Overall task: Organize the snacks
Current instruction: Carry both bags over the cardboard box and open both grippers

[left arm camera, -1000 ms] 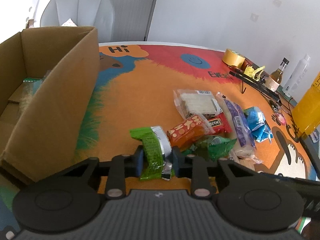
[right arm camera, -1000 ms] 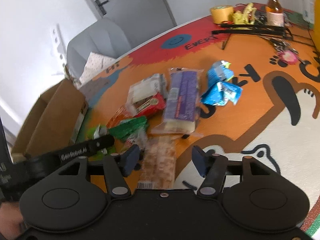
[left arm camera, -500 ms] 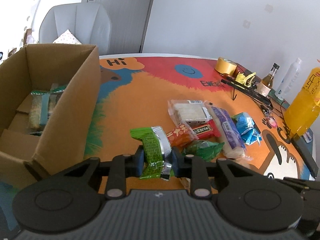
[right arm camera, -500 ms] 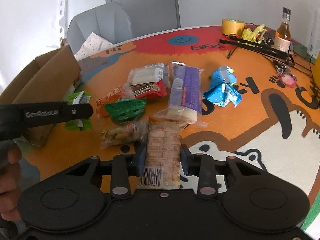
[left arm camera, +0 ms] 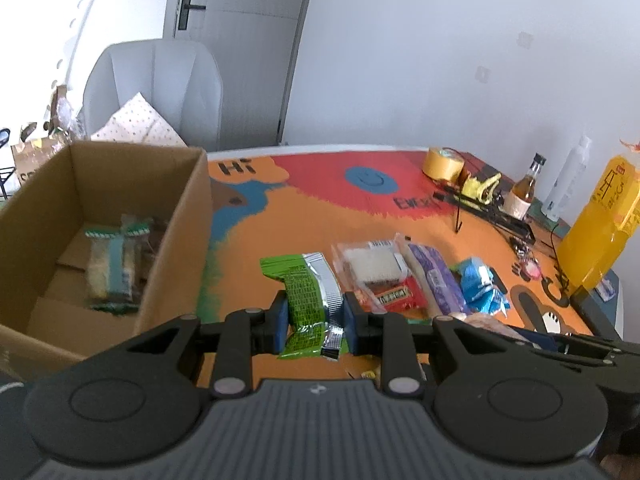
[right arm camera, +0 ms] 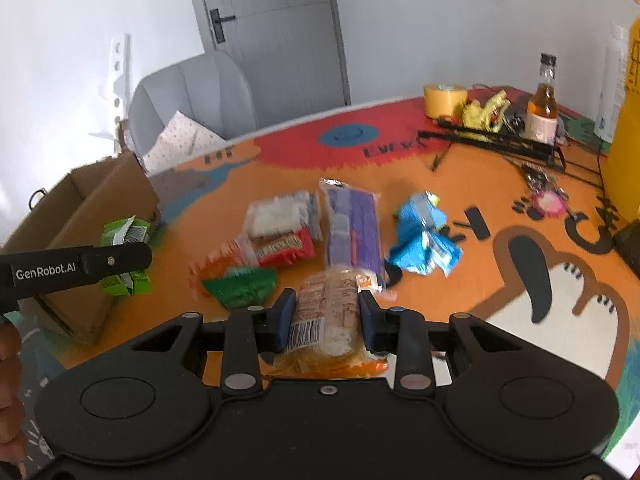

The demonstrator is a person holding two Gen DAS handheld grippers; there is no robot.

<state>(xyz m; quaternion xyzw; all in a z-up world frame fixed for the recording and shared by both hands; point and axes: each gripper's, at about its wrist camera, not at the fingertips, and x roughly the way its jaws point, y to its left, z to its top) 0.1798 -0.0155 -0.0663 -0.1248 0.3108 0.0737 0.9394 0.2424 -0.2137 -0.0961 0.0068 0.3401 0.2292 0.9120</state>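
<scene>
- Left wrist view: the left tongs (left arm camera: 314,318) are clamped on a green pack (left arm camera: 308,300), both pads pressing its sides, the pack standing up between them above the table (left arm camera: 304,216).
- At 9 o'clock from the tongs sits the open box (left arm camera: 168,248), with a pale green-banded pack (left arm camera: 110,264) lying on its floor.
- At 2 o'clock, a huddle on the table: white pack (left arm camera: 372,266), red pack (left arm camera: 394,294), purple pack (left arm camera: 434,280), blue pack (left arm camera: 478,286), all touching or just beside one another.
- Right wrist view: the right tongs (right arm camera: 326,322) are closing, narrow now, pads on the sides of a tan barcode pack (right arm camera: 326,312).
- At 9 o'clock the left tongs' arm carries the green pack (right arm camera: 126,256) just beside the box (right arm camera: 80,216).
- At 12 o'clock lie the purple pack (right arm camera: 354,228), red pack (right arm camera: 284,246) and blue pack (right arm camera: 424,236); a dark green pack (right arm camera: 240,286) lies at 10.
</scene>
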